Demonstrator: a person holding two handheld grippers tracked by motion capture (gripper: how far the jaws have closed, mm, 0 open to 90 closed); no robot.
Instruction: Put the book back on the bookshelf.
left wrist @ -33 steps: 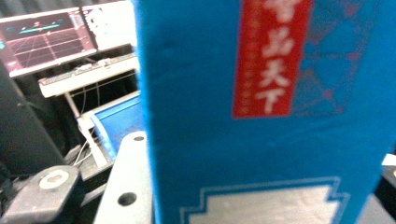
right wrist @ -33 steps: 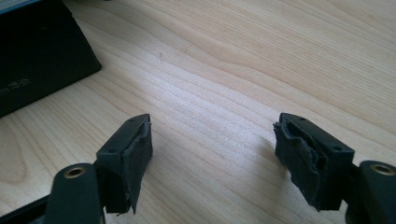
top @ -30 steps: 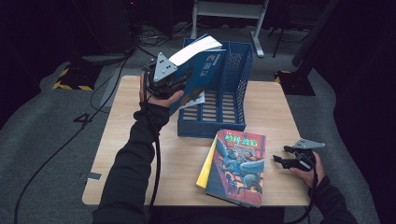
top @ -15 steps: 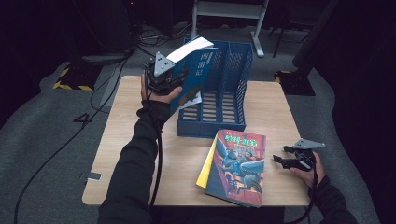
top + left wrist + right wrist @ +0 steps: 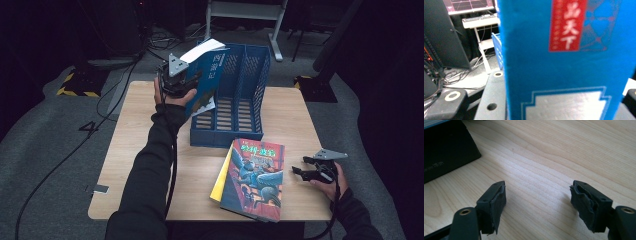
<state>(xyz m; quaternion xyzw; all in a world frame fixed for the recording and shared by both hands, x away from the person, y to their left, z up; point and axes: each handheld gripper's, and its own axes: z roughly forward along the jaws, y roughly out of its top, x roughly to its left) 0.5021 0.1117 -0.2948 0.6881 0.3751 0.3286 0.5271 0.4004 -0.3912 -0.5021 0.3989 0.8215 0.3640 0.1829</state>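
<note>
My left gripper is shut on a blue book with white pages up top, held almost upright in the air over the left wall of the blue file rack. In the left gripper view the book's cover with its red label stands close between the jaws. An illustrated book lies flat on the wooden table in front of the rack. To the right of it my right gripper rests low, open, nothing but bare wood between its pads; a dark book corner lies to its left.
The rack has several upright slots and stands at the table's far middle. Cables trail over the grey floor on the left. A white stand and dark cabinets are behind the table. The table's right edge is close to my right hand.
The left hand has tipped the blue book more upright and carried it a little down toward the rack. The right gripper has kept still.
</note>
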